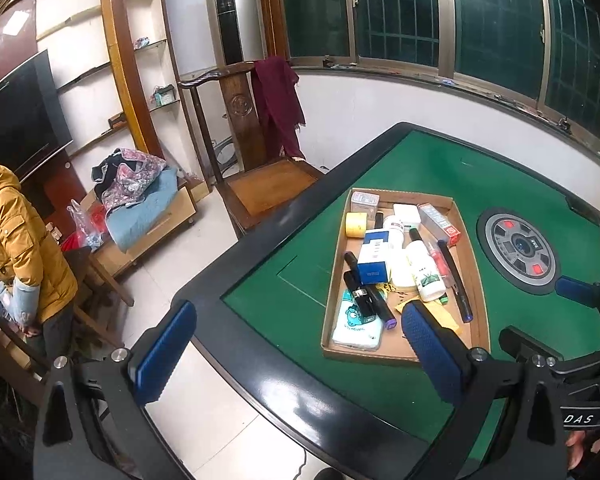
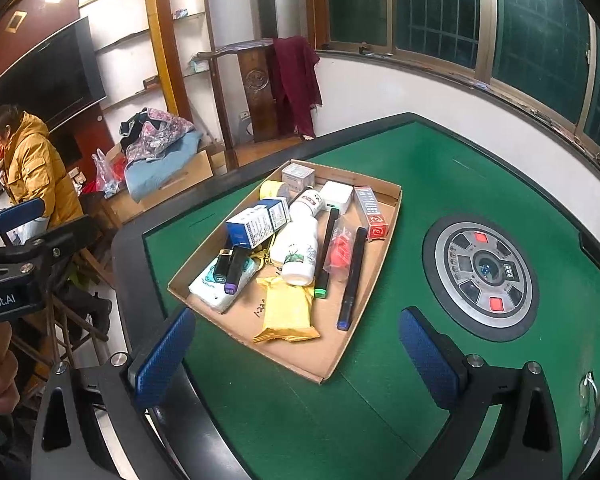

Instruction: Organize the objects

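Observation:
A shallow cardboard tray [image 1: 396,346] [image 2: 300,354] lies on the green table, full of small items. Among them are a yellow tape roll [image 1: 356,224], a blue-and-white box [image 1: 374,258] [image 2: 256,224], a white bottle [image 1: 424,270] [image 2: 298,248], a red-and-white box [image 1: 440,224] [image 2: 372,212], black pens [image 2: 352,276], a tissue pack [image 1: 356,328] and a yellow snack packet [image 2: 286,310]. My left gripper [image 1: 300,356] hovers open over the table's near edge, left of the tray. My right gripper [image 2: 298,356] is open and empty just short of the tray's near corner.
A round control dial [image 2: 484,270] sits in the middle of the table [image 1: 284,384]. Beyond the table stands a wooden chair [image 1: 268,184] draped with a maroon cloth [image 1: 276,100]. A person in a yellow jacket [image 1: 16,248] stands at the left beside a low cabinet piled with clothes [image 1: 140,188].

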A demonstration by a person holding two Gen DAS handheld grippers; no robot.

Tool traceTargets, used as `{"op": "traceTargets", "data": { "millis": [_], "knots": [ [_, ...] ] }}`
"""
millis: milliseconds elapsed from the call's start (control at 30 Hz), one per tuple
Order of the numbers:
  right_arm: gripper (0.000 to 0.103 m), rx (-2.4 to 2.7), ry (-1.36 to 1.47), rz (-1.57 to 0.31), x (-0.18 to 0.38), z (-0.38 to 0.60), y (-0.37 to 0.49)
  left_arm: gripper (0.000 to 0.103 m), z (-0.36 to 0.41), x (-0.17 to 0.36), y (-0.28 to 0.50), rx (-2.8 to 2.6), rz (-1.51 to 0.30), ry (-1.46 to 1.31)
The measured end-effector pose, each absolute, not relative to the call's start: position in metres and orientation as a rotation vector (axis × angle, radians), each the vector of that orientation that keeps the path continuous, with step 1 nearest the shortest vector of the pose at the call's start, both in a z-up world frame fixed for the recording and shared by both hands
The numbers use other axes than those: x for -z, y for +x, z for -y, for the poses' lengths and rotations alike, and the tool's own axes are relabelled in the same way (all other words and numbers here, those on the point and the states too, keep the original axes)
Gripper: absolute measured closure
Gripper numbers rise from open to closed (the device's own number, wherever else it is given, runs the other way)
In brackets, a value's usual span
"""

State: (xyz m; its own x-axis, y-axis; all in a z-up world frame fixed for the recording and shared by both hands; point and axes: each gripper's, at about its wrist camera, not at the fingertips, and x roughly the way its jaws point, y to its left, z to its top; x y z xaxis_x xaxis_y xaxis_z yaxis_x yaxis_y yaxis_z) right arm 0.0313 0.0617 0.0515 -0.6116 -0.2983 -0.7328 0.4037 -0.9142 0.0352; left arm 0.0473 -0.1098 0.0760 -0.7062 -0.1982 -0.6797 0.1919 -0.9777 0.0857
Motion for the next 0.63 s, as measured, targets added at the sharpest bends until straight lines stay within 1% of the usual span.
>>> {"op": "traceTargets", "data": {
  "millis": [267,367,633],
  "knots": [
    [0.000,2.500,1.122,-0.200,-0.050,-0.056,0.032,0.001,0.115,-0.076,0.047,2.725,-0.009,1.086],
    [0.000,2.496,1.128,-0.196,-0.049,-0.055,0.032,0.001,0.118,-0.077,0.049,2.753,-0.049,1.089],
    [0.000,2.498,1.135,-0.197,-0.049,-0.053,0.032,0.002,0.125,-0.074,0.048,2.730,-0.057,1.096]
  ]
}}
